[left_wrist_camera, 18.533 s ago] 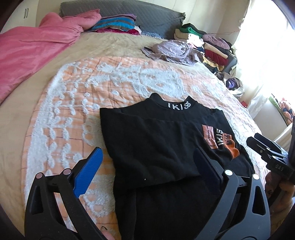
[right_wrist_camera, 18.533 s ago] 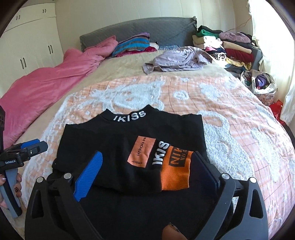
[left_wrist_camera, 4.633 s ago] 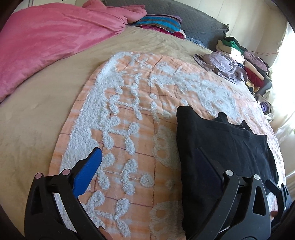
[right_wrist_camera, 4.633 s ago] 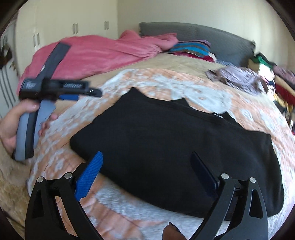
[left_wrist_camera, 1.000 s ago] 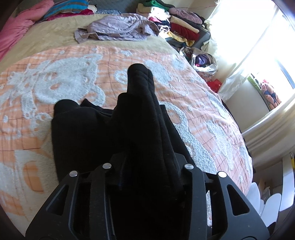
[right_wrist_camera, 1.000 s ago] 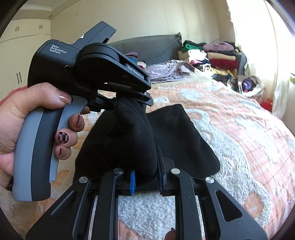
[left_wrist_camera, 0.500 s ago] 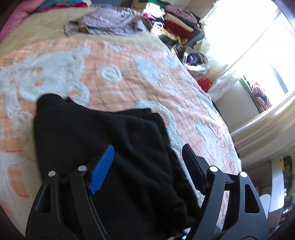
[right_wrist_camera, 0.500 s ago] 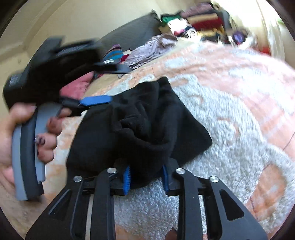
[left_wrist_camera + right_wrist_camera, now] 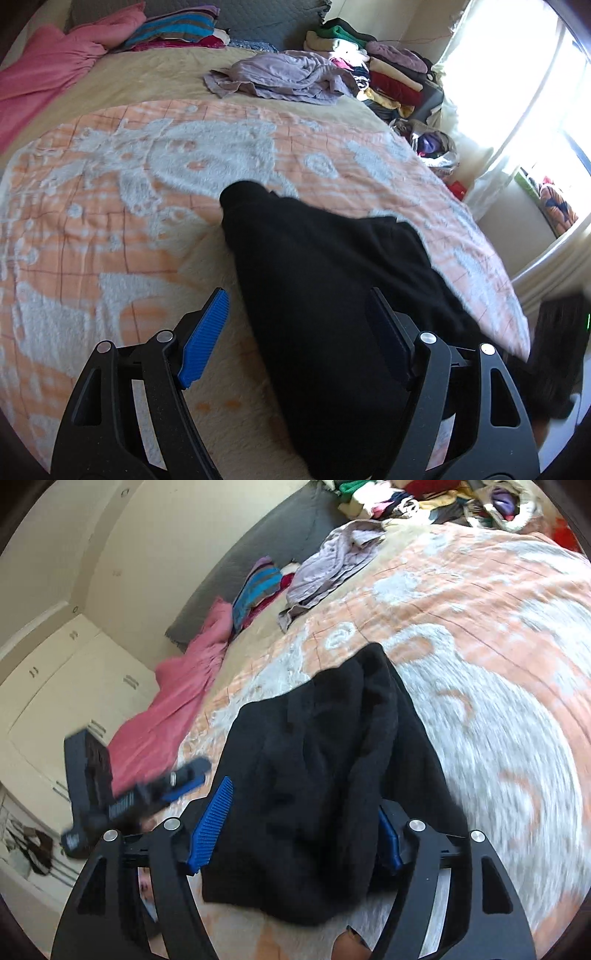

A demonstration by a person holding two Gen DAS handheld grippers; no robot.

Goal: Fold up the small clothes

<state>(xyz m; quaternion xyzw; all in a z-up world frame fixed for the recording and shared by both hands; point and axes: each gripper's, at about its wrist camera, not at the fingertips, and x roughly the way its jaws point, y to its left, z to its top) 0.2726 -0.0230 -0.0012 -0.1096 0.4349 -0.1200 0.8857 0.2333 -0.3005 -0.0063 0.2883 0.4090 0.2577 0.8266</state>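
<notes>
A black garment (image 9: 325,280), folded into a thick bundle, lies on the orange and white blanket (image 9: 122,206). My left gripper (image 9: 295,332) stands open just short of it. Its blue pad is over bare blanket and its other finger over the cloth's near edge, with nothing gripped. In the right wrist view the same black garment (image 9: 317,775) lies bunched between the jaws of my right gripper (image 9: 299,830). Those jaws are opening and the pads no longer press the cloth. The left gripper (image 9: 188,779) shows blurred at the left, beside the garment.
A crumpled lilac garment (image 9: 280,77) lies further up the bed. Stacks of folded clothes (image 9: 388,70) and a bag (image 9: 432,144) stand by the bright window at the right. A pink duvet (image 9: 48,77) covers the far left, with striped clothes (image 9: 173,31) at the headboard.
A second ago both grippers held the black garment up, shut on it. The left let go first, then the right, and the garment now lies on the blanket. Both have drawn back.
</notes>
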